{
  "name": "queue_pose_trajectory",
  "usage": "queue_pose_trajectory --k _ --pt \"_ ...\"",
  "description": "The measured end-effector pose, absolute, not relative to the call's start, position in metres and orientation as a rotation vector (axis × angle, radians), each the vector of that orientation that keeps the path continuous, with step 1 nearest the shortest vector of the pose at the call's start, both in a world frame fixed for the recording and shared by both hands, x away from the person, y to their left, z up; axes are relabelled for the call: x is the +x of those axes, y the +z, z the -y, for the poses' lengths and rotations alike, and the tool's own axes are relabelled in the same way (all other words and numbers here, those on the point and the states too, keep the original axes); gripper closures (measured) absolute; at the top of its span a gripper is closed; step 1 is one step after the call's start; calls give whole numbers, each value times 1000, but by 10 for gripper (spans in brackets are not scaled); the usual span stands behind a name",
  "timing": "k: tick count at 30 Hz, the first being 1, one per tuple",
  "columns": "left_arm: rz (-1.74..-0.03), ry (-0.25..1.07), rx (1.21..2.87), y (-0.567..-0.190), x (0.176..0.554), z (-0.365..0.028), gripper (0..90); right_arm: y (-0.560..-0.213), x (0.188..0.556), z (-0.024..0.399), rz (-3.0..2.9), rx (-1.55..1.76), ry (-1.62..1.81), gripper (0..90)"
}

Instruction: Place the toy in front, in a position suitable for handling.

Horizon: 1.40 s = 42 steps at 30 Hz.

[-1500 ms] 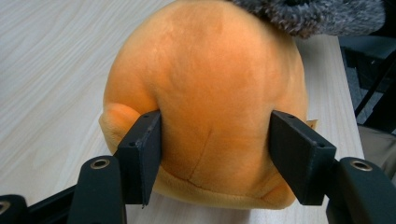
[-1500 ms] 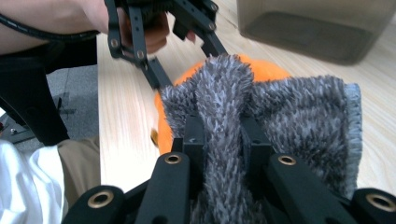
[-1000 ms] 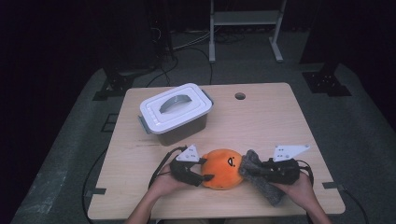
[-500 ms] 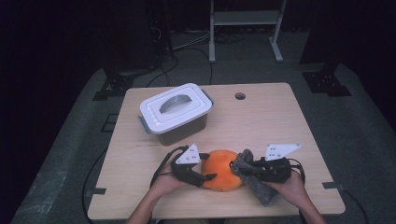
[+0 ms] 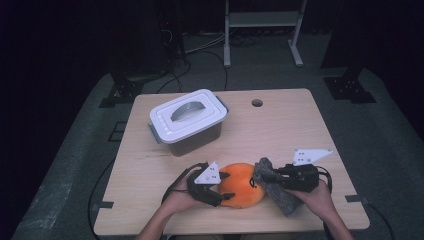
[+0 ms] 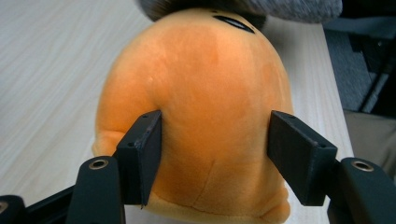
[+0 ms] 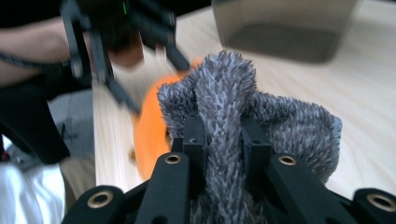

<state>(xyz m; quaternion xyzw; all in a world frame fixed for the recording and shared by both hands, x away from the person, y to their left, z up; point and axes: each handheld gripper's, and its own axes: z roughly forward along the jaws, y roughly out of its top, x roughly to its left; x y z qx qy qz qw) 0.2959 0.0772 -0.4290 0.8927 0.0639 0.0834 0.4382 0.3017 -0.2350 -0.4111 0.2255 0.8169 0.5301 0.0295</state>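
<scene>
While my left gripper (image 5: 223, 187) clamps its jaws on the round orange plush toy (image 5: 243, 184) at the desk's (image 5: 280, 130) near edge, my right gripper (image 5: 267, 176) pinches the shaggy grey cloth (image 5: 280, 196) against the toy's side. I judge wiping under way, unfinished. Contact is hidden; the lidded plastic box (image 5: 187, 121) sits apart.

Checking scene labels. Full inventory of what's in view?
Plush toy: 1, orange, near edge of table, between both grippers.
Cloth: 1, grey, fuzzy, against the toy's right side.
Box: 1, dark with white lid, far left of table.
Table: 1, light wood, round hole near far edge.
Rack: 1, white, on floor behind table.
Left gripper: 1, black, jaws on either side of the toy.
Right gripper: 1, black, shut on cloth.
</scene>
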Motion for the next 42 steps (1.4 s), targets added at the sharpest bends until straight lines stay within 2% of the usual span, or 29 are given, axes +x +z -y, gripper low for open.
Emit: queue_pose_trajectory --k 2,4,8,11,13,18,22,32,33,35,36,38,40,42 --pt "-154 200 2226 -428 296 -78 356 -411 304 224 -2546 669 1606 755" --pt "-149 188 2206 -423 296 -80 264 -419 302 215 -2596 640 1558 755" --pt "-193 187 2150 -418 297 -78 193 -418 299 216 -2615 603 1522 756" --pt "-151 242 2184 -419 294 -72 242 -420 296 219 -2641 578 1512 756" --pt "-112 247 2226 -421 288 -66 342 -417 297 221 -2647 592 1511 757" --pt "-66 229 2236 -419 281 -62 372 -402 296 218 -2559 590 1609 759" --pt "-62 260 2268 -421 279 -62 373 -407 295 204 -2601 570 1535 758" --pt "-89 235 2246 -423 281 -65 373 -417 300 230 -2625 678 1529 756" --pt "-83 240 2238 -419 282 -65 358 -419 300 230 -2629 672 1539 756" --pt "-80 251 2230 -416 282 -66 265 -420 299 228 -2645 660 1528 755" --pt "-86 249 2217 -413 282 -66 265 -420 299 228 -2645 660 1528 755" --pt "-117 267 2184 -409 284 -66 177 -420 299 227 -2645 643 1523 755" --pt "-134 316 2190 -409 285 -65 178 -421 298 227 -2654 635 1537 755" --pt "-124 326 2212 -413 285 -63 267 -421 299 227 -2658 632 1543 754"
